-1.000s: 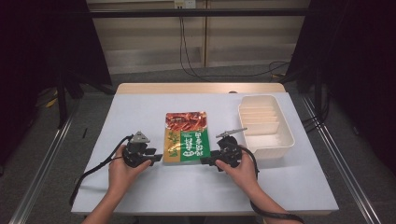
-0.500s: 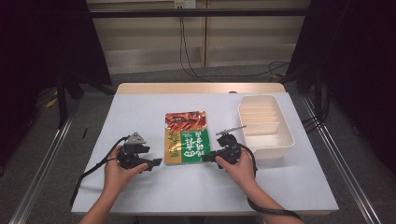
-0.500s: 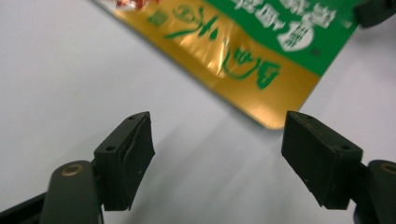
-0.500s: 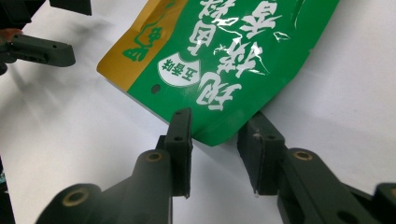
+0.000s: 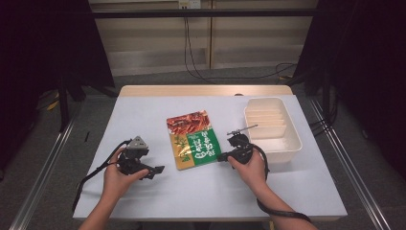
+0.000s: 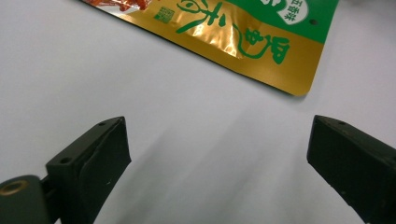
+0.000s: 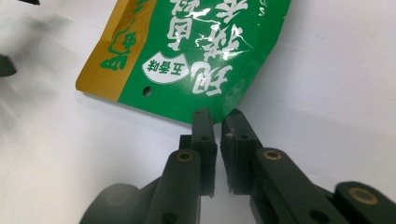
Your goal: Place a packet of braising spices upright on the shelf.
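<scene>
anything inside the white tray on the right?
The white tray has ribbed dividers at its far end, and the near section looks bare. The far wall's inner face is hard to make out. The snack pouch lies outside it on the table.

The high view looks down from overhead; each gripper view peers close past its own jaws, both sharing the packet [image 6: 243,37] ahead

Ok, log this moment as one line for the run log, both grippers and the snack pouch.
left gripper: open, off pouch | right gripper: shut on snack pouch corner | pouch: flat on table | tray: untouched
</scene>
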A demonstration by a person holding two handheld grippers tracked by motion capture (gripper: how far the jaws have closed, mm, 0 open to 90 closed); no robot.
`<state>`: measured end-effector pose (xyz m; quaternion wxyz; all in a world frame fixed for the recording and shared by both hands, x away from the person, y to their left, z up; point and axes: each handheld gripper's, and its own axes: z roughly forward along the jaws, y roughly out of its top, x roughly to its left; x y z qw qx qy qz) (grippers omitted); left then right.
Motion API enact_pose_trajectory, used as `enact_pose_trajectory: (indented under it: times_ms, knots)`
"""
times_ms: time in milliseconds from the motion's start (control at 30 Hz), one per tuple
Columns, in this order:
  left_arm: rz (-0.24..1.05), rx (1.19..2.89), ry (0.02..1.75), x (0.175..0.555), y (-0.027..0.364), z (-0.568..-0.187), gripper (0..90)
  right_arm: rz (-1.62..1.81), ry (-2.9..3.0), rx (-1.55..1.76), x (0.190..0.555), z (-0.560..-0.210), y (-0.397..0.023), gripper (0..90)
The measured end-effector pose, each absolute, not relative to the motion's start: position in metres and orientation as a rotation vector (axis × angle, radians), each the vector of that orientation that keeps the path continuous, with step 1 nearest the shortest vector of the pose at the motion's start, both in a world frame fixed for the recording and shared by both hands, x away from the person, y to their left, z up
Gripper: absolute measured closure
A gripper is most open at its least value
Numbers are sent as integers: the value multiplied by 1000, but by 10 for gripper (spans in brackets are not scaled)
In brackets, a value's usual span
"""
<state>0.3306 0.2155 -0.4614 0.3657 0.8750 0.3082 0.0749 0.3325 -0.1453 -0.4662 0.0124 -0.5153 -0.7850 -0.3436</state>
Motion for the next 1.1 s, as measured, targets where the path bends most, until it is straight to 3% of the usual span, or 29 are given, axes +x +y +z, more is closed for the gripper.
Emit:
enact_pose_trajectory:
  times_ms: [200, 433, 533, 767, 867, 1100]
  knots:
    - [146, 2225, 824, 331, 218, -461, 41, -1042, -2469, -1651, 338, -459, -149, 900]
    - [137, 2229, 831, 330, 222, -461, 49, -1027, -2479, -1660, 346, -454, -145, 898]
    - [154, 2222, 820, 329, 223, -461, 49, -1031, -2481, -1654, 345, -456, -143, 857]
    - [173, 2234, 826, 329, 223, -460, 49, -1067, -2405, -1703, 336, -458, -142, 475]
    - [179, 2229, 825, 329, 222, -461, 50, -1109, -2333, -1719, 336, -457, -142, 409]
    - [189, 2247, 825, 329, 221, -463, 50, -1102, -2306, -1740, 340, -466, -138, 419]
